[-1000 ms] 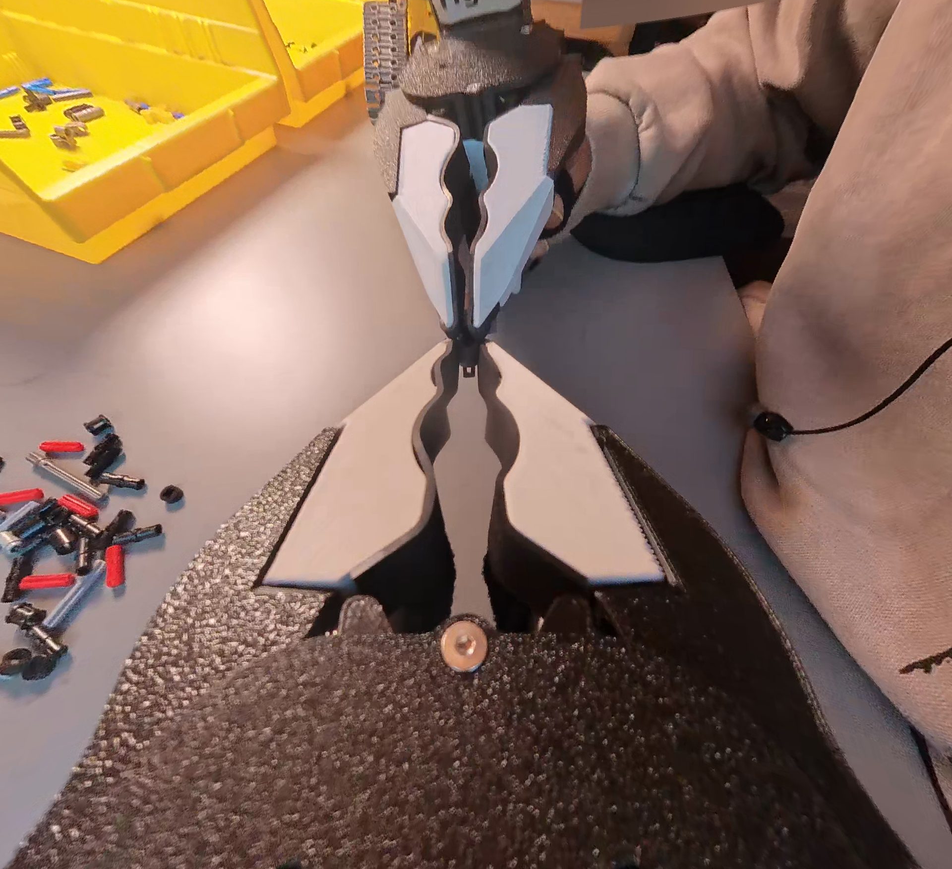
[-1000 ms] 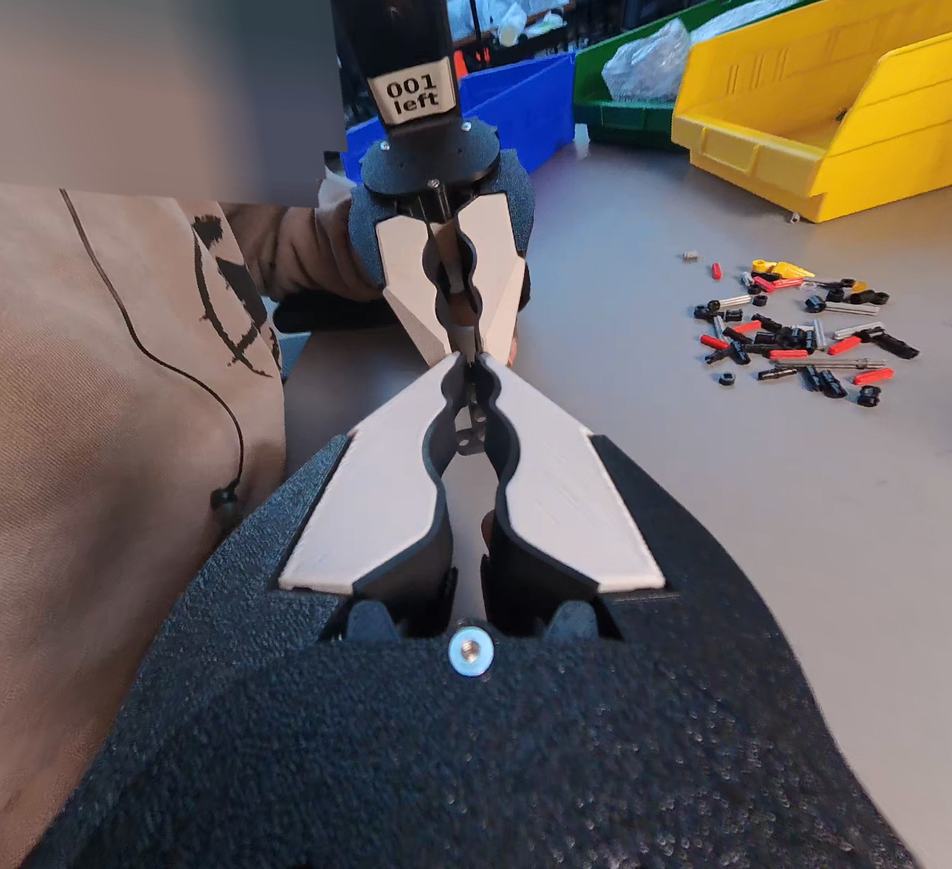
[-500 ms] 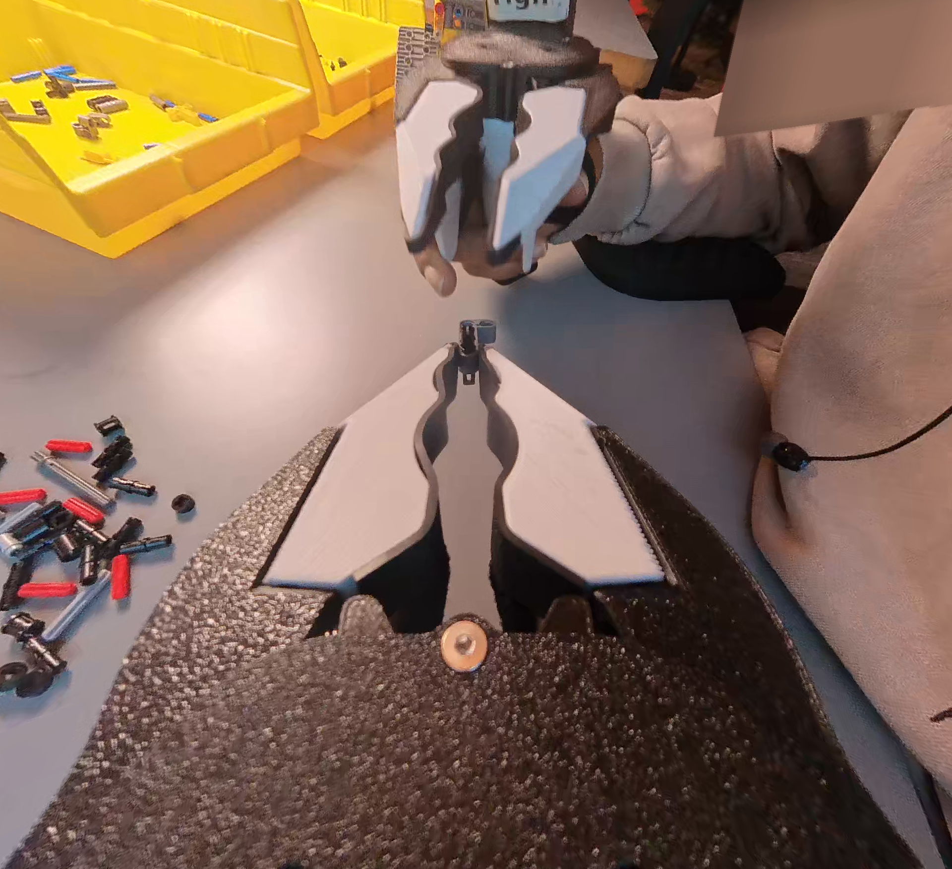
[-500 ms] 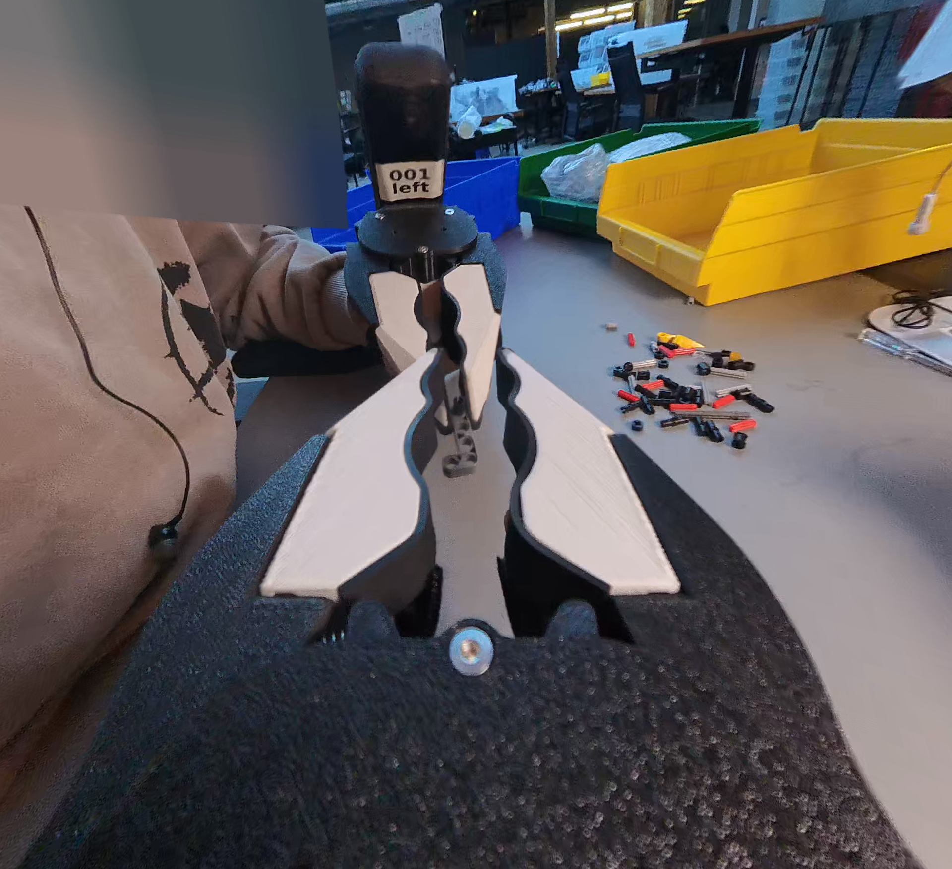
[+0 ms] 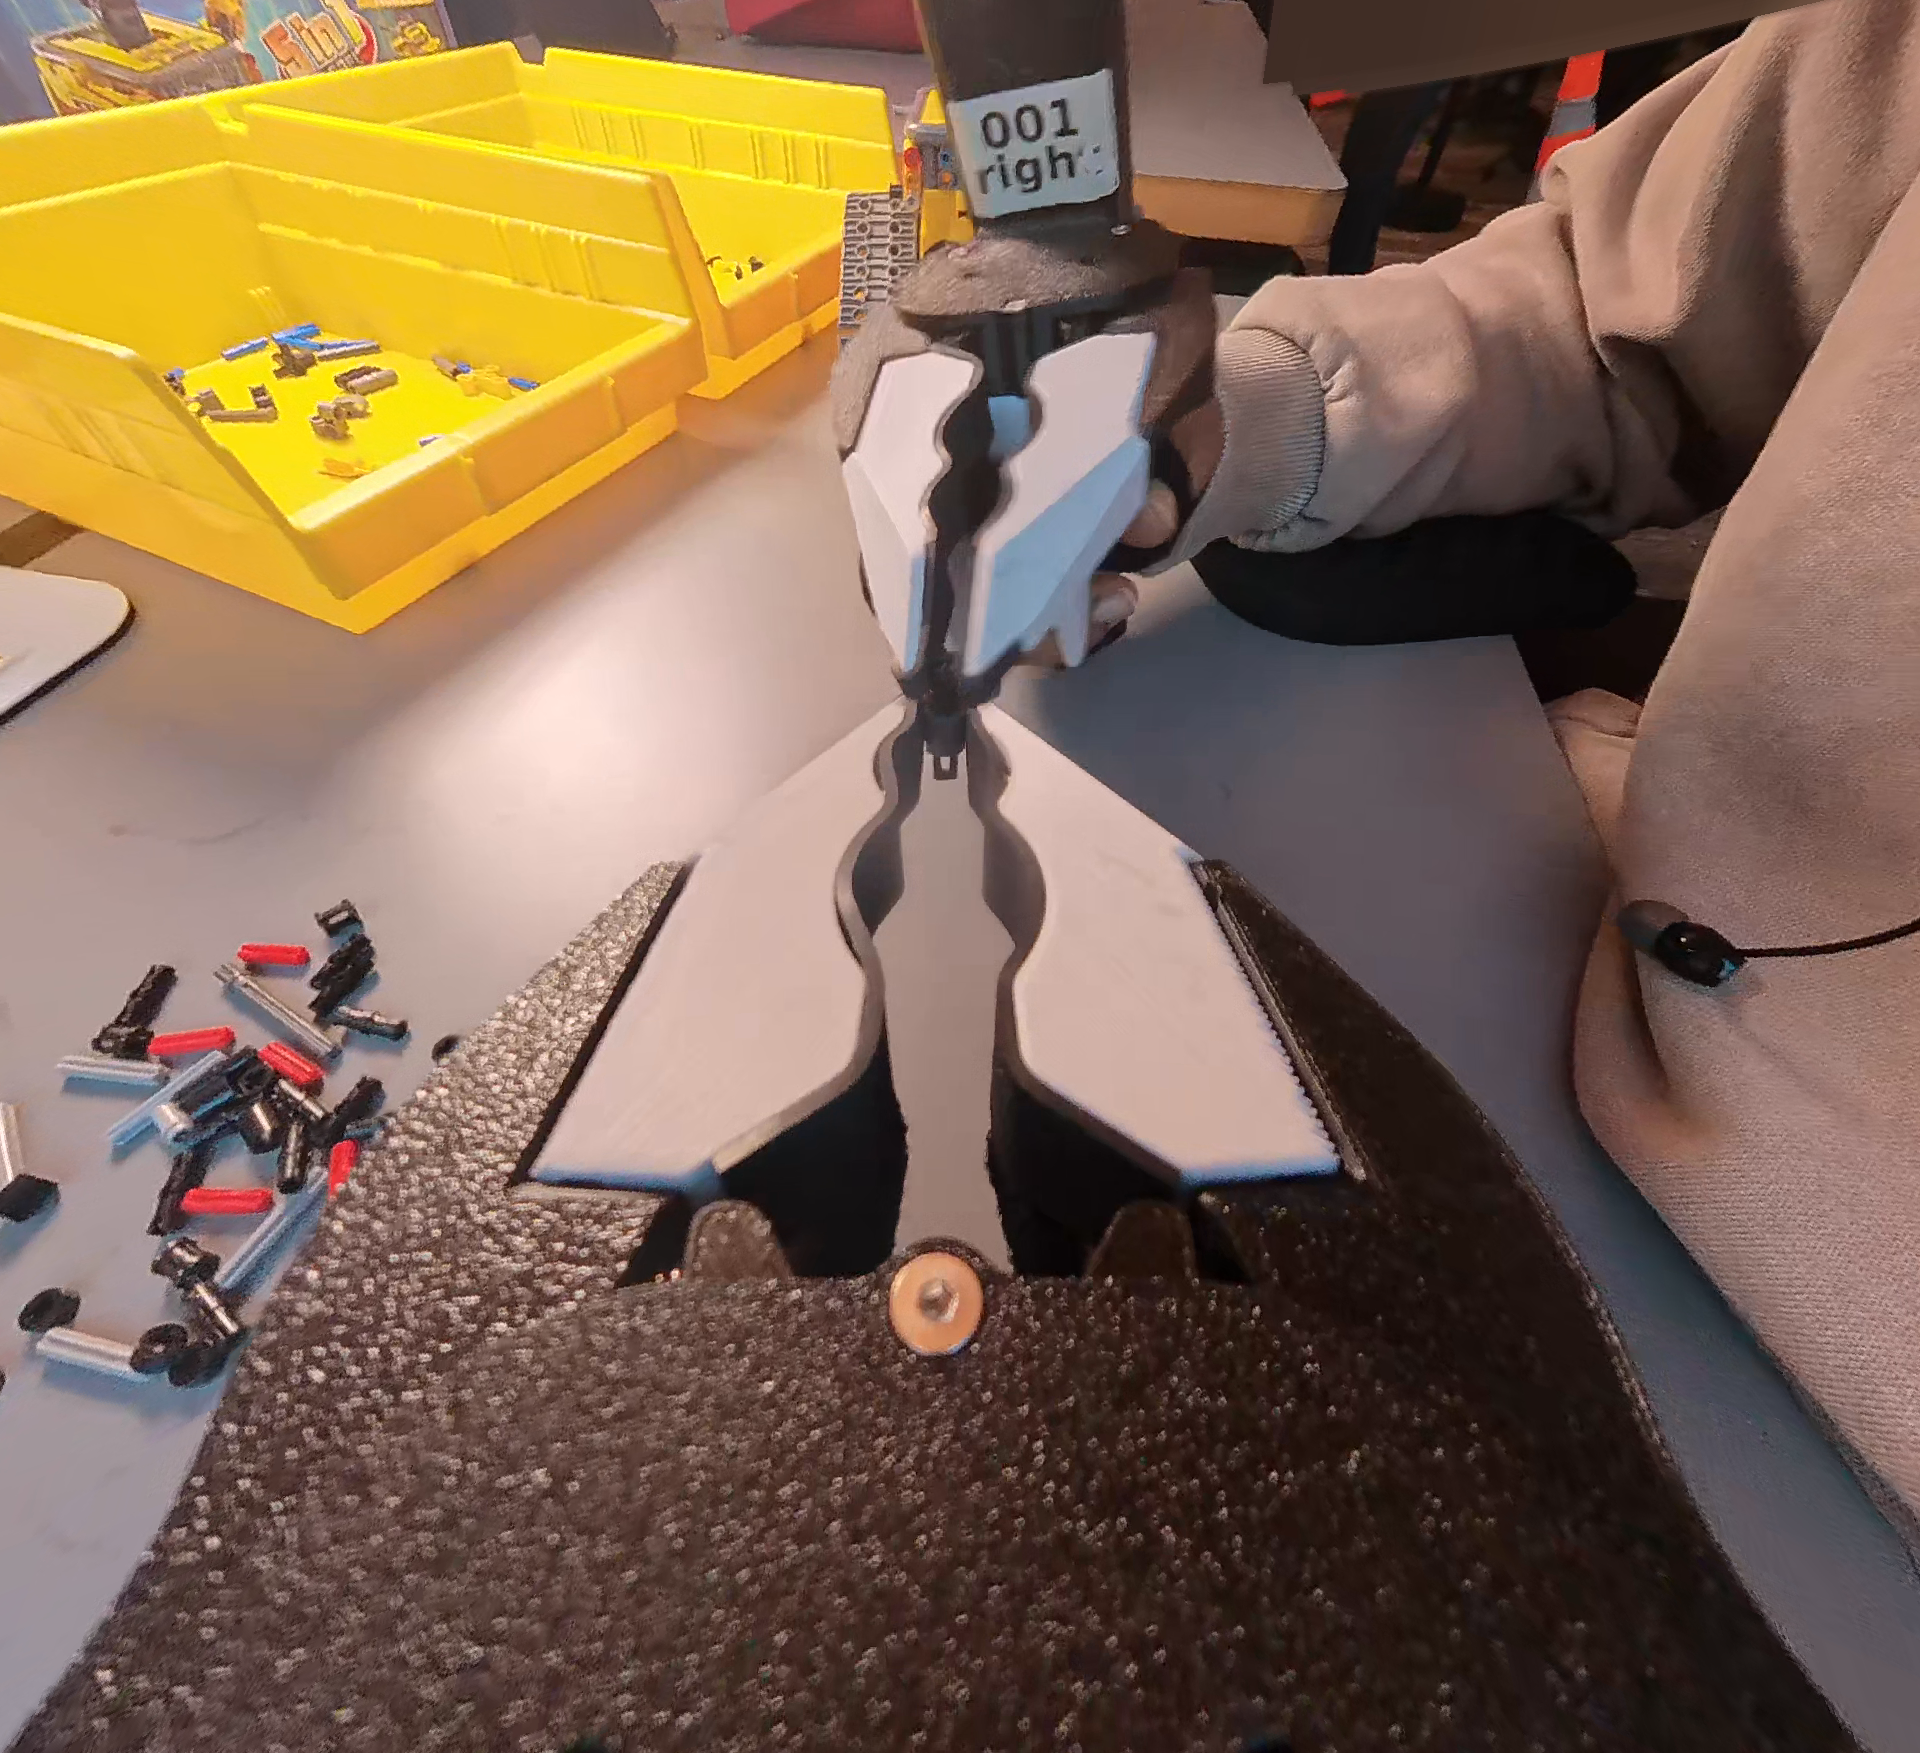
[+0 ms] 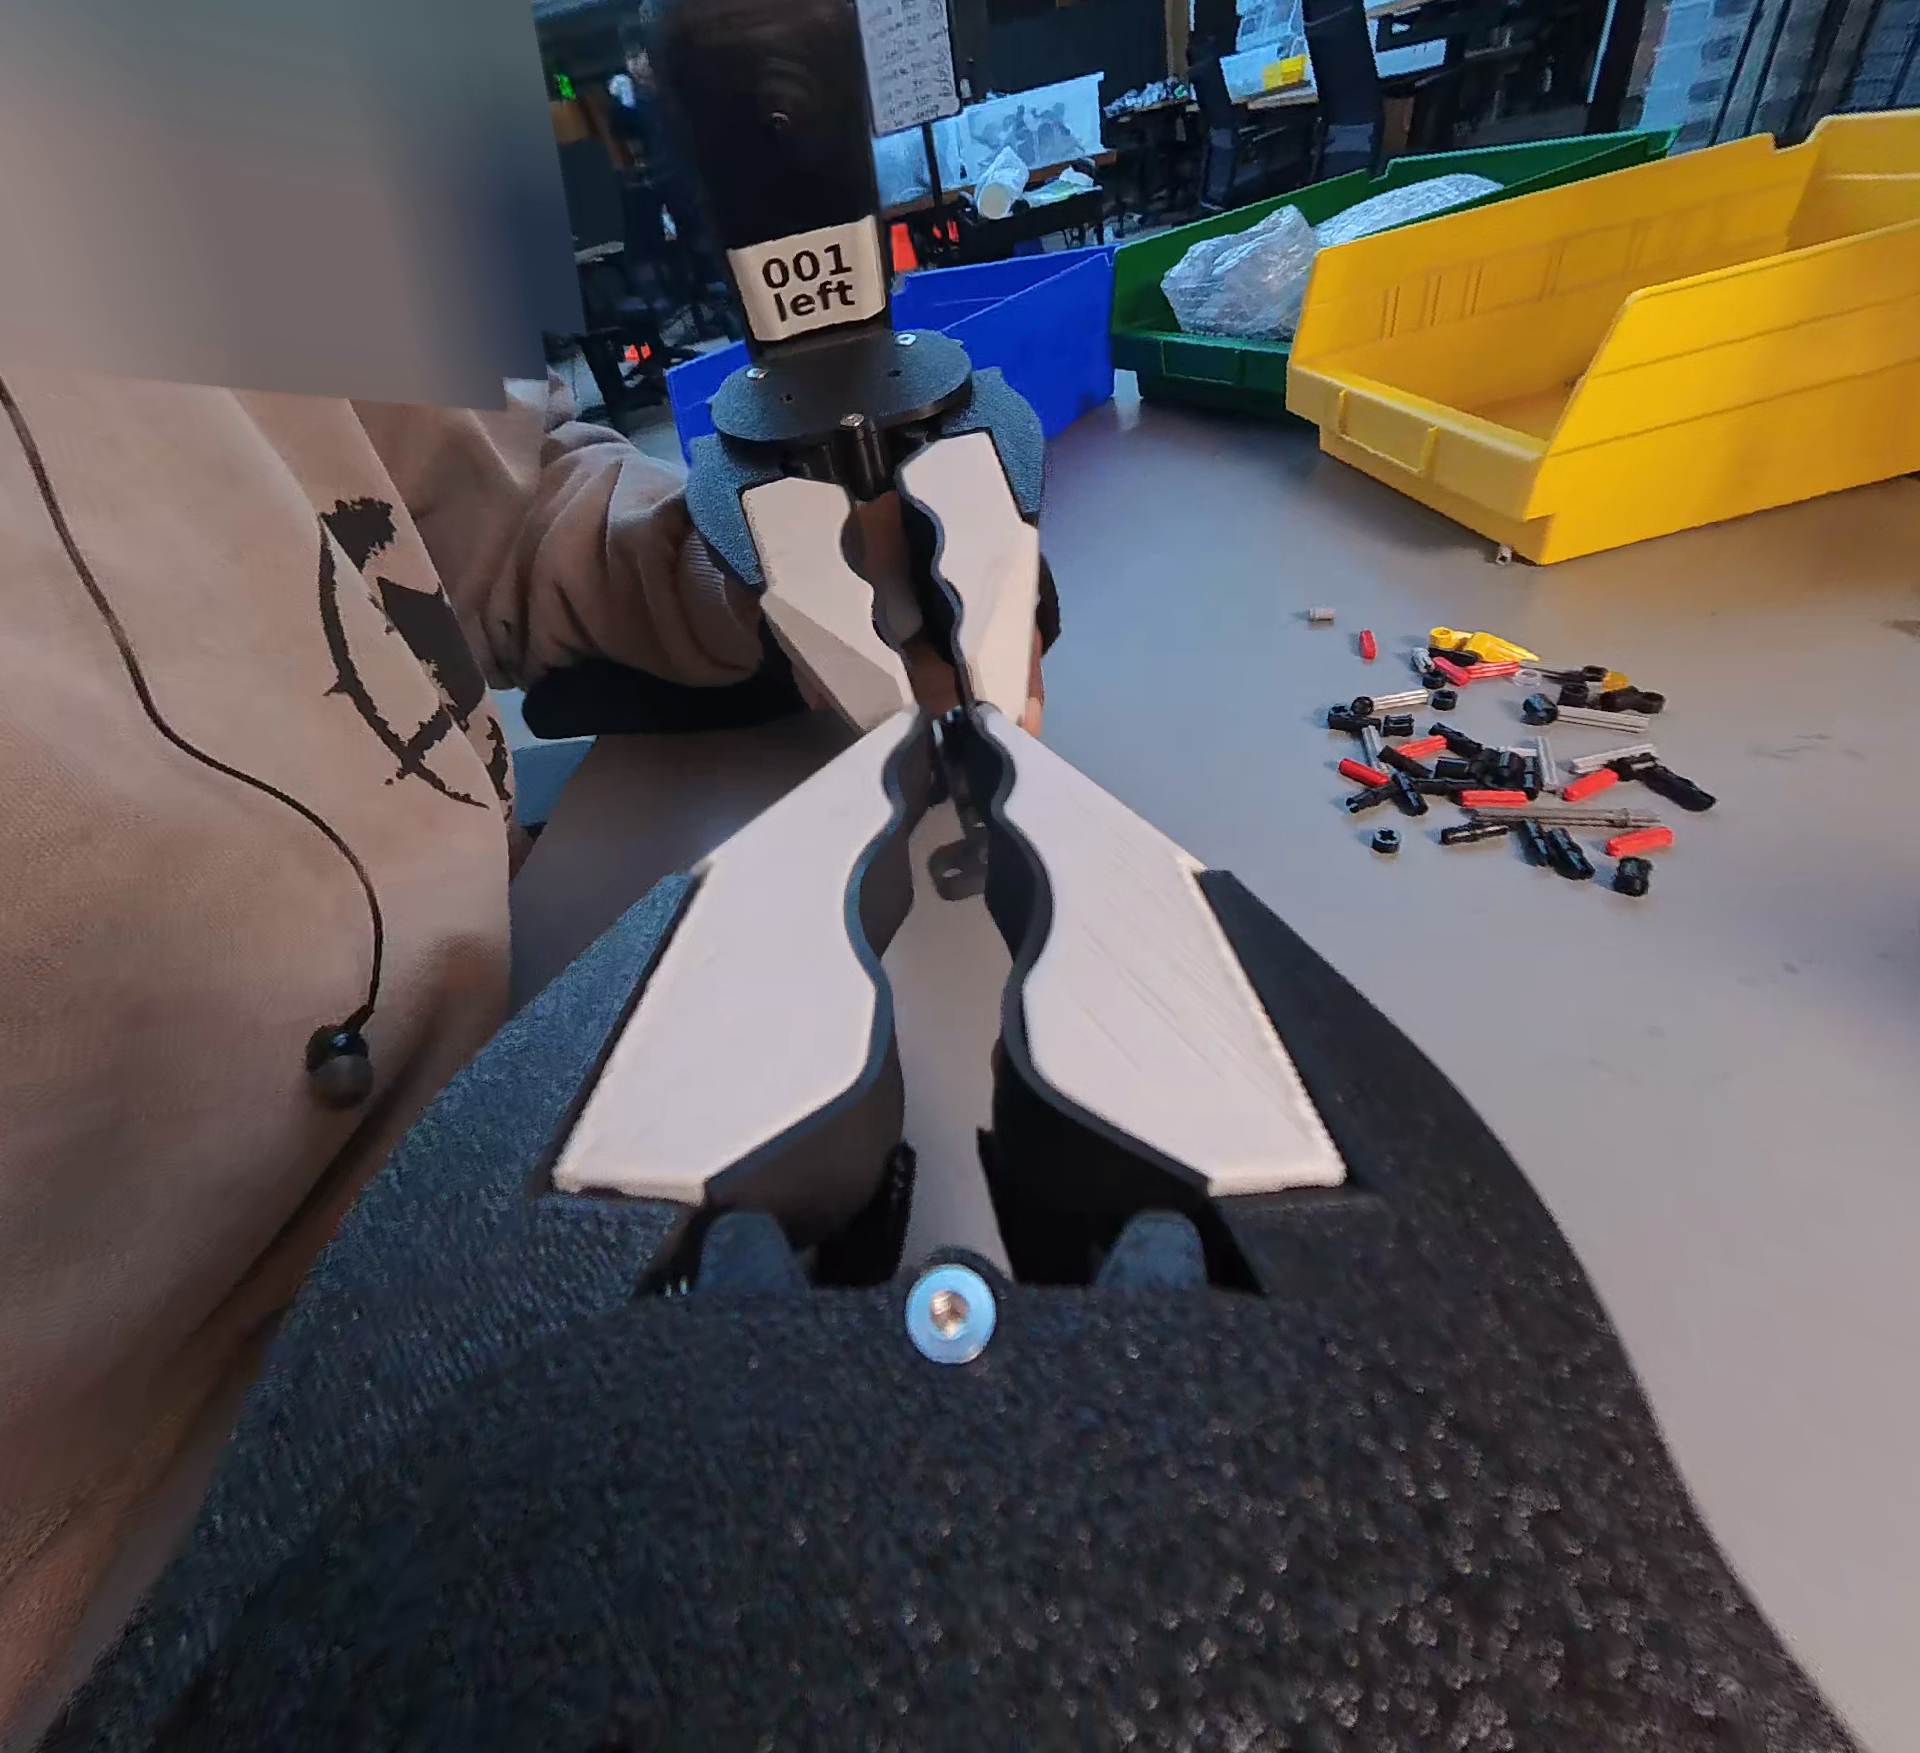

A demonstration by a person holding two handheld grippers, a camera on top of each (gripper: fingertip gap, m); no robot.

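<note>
The left gripper and right gripper meet tip to tip above the grey surface. Both pairs of jaws are nearly closed. The left jaws pinch a small black pin at their tips. The right jaws clamp a dark holed beam, whose free end hangs back between them. The two parts touch where the tips meet. A scatter of black, red and grey small parts lies well right of the right jaws. Yellow bins stand beyond and left of the left jaws.
</note>
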